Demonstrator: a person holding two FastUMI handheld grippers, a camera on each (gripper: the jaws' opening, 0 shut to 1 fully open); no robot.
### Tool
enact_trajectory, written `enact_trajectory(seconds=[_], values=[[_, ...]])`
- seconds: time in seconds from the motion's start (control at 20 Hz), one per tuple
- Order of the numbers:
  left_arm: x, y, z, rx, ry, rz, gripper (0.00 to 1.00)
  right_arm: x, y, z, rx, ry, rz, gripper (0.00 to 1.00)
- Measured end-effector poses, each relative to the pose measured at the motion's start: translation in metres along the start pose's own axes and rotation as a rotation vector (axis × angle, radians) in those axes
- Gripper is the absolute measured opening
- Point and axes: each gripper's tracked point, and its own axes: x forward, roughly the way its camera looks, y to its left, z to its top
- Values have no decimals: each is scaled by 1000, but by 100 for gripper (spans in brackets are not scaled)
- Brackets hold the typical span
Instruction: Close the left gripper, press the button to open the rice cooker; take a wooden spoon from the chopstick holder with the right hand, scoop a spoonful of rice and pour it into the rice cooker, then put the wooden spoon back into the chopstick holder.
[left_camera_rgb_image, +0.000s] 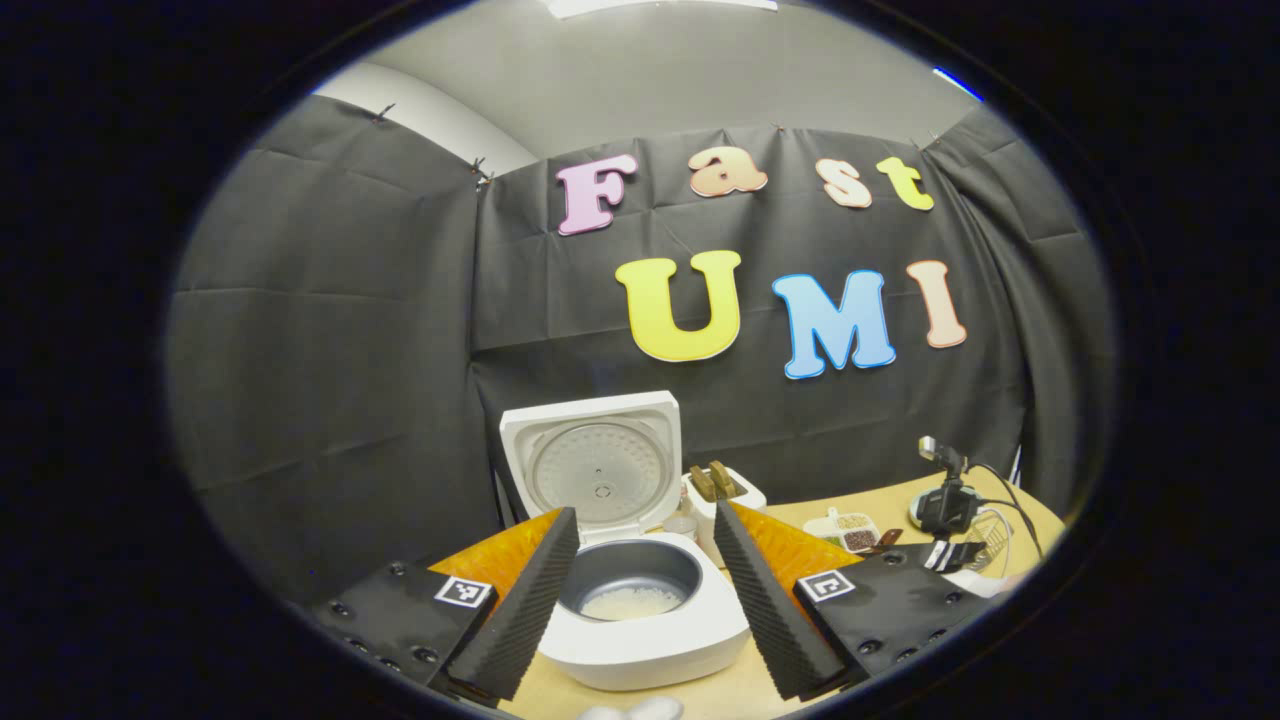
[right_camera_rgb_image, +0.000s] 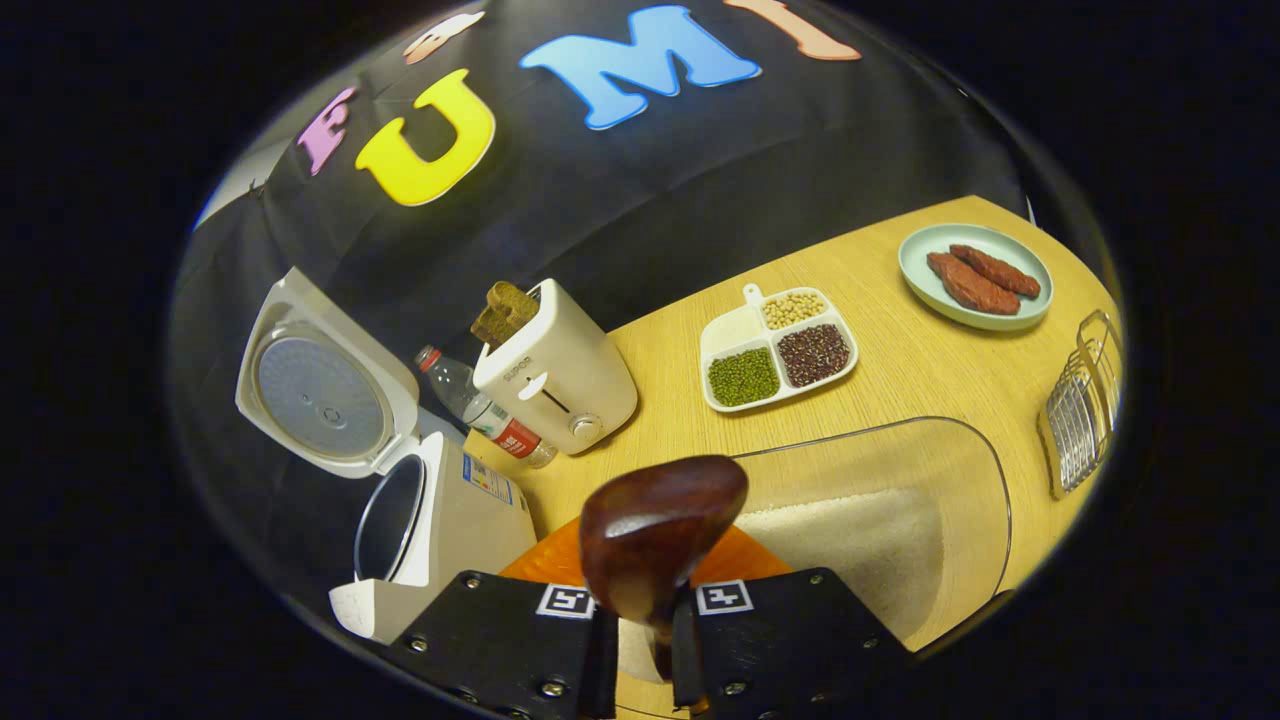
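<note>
In the right gripper view the rice cooker (right_camera_rgb_image: 440, 520) stands at the table's (right_camera_rgb_image: 920, 370) left edge, the bottle (right_camera_rgb_image: 480, 405) and toaster (right_camera_rgb_image: 555, 375) right of it, then the divided dish (right_camera_rgb_image: 778, 350). The plate (right_camera_rgb_image: 975, 275) lies near the far right corner, the wire rack (right_camera_rgb_image: 1080, 420) at the right edge.

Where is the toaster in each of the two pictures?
Left gripper view: the toaster stands low in the middle, just right of the rice cooker's raised lid, behind the right finger of the gripper.
Right gripper view: the toaster sits left of centre on the table, with a bottle beside it.
Shared landmark: the open rice cooker, on the toaster's left in both views.
</note>
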Motion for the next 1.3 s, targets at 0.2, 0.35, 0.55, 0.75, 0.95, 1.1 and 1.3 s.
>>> enact_trajectory(seconds=[0.2, 0.35, 0.55, 0.75, 0.95, 1.1, 1.3], values=[[3, -5, 6, 15, -5, -9, 98, -5, -7, 11, 139, -23, 47, 22], [2, -9, 14, 33, -17, -16, 94, -14, -13, 27, 246, -55, 90, 21], [3, -13, 24, 38, -38, -23, 92, -28, -22, 52, 380, -113, 156, 22], [5, -20, 28, 50, -37, -37, 92, -40, -44, 67, 498, -151, 172, 21], [4, -27, 30, 59, -38, -53, 92, -43, -46, 69, 610, -160, 224, 21], [4, -27, 32, 59, -38, -54, 92, -45, -48, 70, 625, -166, 229, 22], [4, -24, 31, 50, -42, -52, 92, -55, -40, 79, 608, -183, 228, 21]])
